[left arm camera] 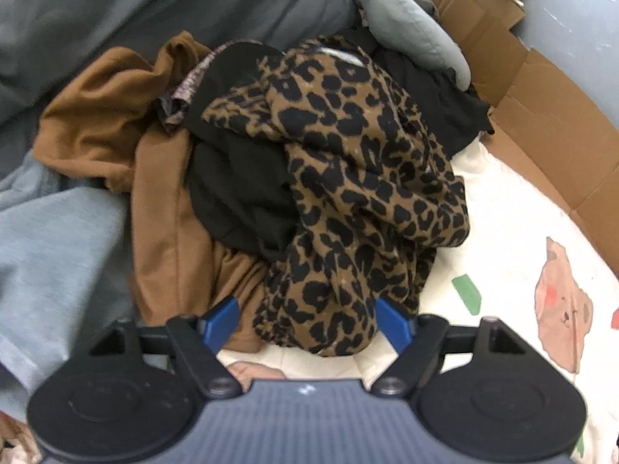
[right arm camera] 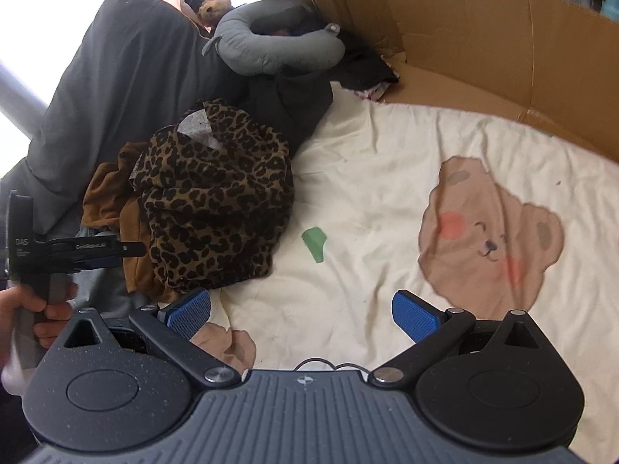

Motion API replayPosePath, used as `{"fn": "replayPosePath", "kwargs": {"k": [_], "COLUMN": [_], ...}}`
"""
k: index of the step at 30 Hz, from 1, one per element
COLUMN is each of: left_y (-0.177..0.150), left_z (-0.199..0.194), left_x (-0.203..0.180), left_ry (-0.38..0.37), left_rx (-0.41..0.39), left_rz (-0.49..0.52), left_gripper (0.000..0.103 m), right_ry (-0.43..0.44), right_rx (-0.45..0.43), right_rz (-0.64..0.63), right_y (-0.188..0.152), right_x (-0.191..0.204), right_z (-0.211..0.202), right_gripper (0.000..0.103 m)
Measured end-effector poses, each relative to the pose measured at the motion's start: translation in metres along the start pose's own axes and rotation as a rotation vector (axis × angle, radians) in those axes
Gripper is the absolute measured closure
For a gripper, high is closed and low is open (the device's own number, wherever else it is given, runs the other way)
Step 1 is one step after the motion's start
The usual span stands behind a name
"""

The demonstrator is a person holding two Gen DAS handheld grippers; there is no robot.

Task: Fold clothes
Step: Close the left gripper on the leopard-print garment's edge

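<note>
A heap of clothes lies on a cream bedsheet (right arm camera: 379,162) printed with a brown bear face (right arm camera: 491,232) and a small green patch (right arm camera: 315,243). On top of the heap is a leopard-print garment (left arm camera: 359,178), crumpled, with a black garment (left arm camera: 240,193) under it and a tan garment (left arm camera: 154,178) spreading out to the left. The left gripper (left arm camera: 307,315) hangs over the near edge of the pile with its blue pads (left arm camera: 222,319) spread wide on either side of the hanging leopard-print hem; the pads are not pressing on the cloth. The right gripper (right arm camera: 303,311) is over bare sheet just right of the pile, jaws wide apart with nothing between them. In the right wrist view a hand (right arm camera: 35,309) at the left edge grips the handle of the other tool. Beyond the pile lie a dark grey pillow (right arm camera: 127,77) and a grey neck pillow (right arm camera: 271,38), with flattened cardboard (right arm camera: 483,38) along the far right.
</note>
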State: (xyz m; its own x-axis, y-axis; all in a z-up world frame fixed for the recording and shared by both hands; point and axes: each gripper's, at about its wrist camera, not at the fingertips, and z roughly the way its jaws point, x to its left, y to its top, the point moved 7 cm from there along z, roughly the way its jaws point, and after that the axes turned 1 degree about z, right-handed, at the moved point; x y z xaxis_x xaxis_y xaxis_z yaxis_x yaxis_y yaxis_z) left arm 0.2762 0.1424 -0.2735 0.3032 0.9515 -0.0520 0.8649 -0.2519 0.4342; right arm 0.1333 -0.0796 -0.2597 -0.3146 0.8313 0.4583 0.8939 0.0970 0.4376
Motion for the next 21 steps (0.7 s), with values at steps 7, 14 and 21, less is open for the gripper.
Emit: {"fn": "replayPosePath", "kwargs": {"k": [7, 14, 21], "left_y": [-0.01, -0.014, -0.018], "left_z": [0.027, 0.037, 0.05], "left_x": [0.0, -0.003, -0.004], "left_ry": [-0.003, -0.024, -0.023], "left_rx": [-0.015, -0.013, 0.005], "left_rz": [0.027, 0.064, 0.097], "left_gripper": [0.028, 0.03, 0.072], "right_ry": [0.045, 0.108, 0.141], "right_rx": [0.013, -0.003, -0.018], "right_rz": [-0.089, -0.181, -0.19], "right_y": [-0.023, -0.029, -0.024], "right_x": [0.006, 0.019, 0.018], "right_z": [0.03, 0.043, 0.051], "right_gripper": [0.0, 0.0, 0.0]}}
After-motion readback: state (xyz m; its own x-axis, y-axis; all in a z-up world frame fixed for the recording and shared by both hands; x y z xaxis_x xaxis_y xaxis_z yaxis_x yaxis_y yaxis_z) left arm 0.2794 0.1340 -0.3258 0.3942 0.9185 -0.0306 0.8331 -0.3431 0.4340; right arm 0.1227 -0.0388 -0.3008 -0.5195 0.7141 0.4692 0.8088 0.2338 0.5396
